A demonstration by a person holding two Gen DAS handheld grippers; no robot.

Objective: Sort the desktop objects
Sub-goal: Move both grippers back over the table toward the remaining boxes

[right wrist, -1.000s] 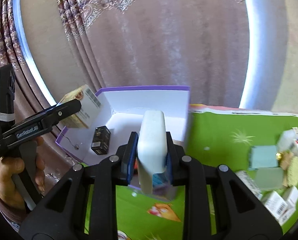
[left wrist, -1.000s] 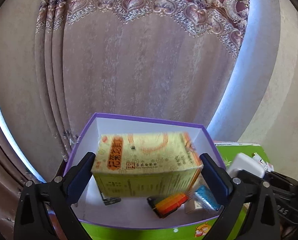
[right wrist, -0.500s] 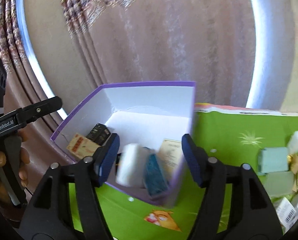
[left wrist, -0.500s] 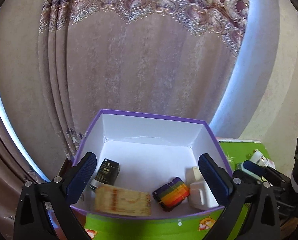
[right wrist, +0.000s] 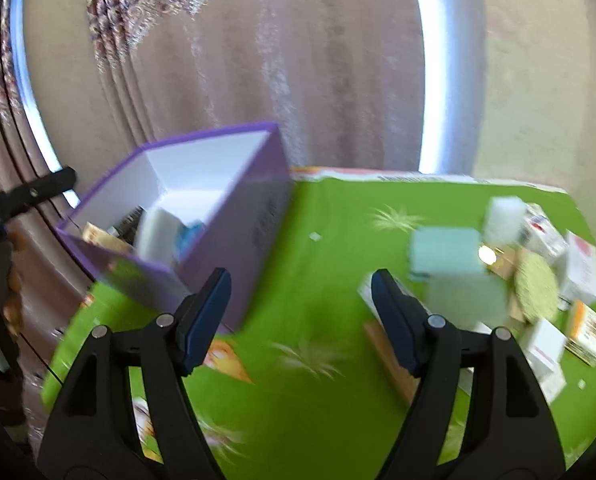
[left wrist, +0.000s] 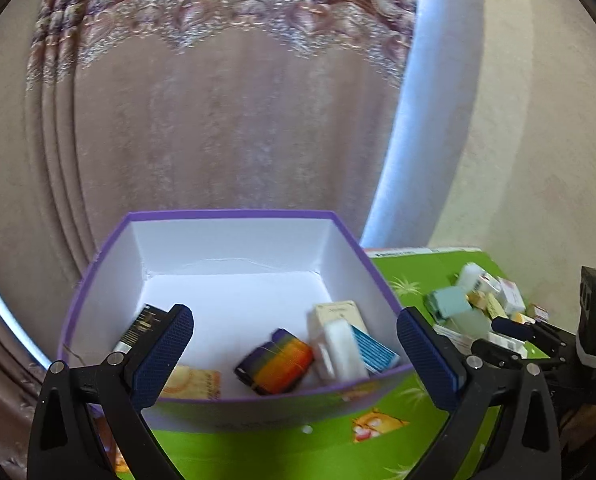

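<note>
The purple box [left wrist: 110, 280] with white inner walls stands at the left end of the green mat [right wrist: 330, 240]. In it lie a yellow carton [left wrist: 194, 380], a rainbow-striped item [left wrist: 278, 362], a white block [left wrist: 340, 348], a blue pack [left wrist: 372, 350] and a black box [left wrist: 142, 324]. My left gripper [left wrist: 294, 360] hovers open at the box's near wall, holding nothing. My right gripper [right wrist: 300, 284] is over the mat to the right of the purple box [right wrist: 254, 208]; its jaws are opening with nothing between them.
A pile of several small boxes and pale green blocks [right wrist: 538, 272] crowds the mat's right side, also visible in the left wrist view as the pile [left wrist: 478, 300]. A patterned curtain [left wrist: 226, 120] hangs behind the table. A hand holds the left gripper's handle [right wrist: 14, 280].
The left gripper let go of the yellow carton and the right one released the white block; both now lie in the purple box. The right gripper swung rightward, away from the box.
</note>
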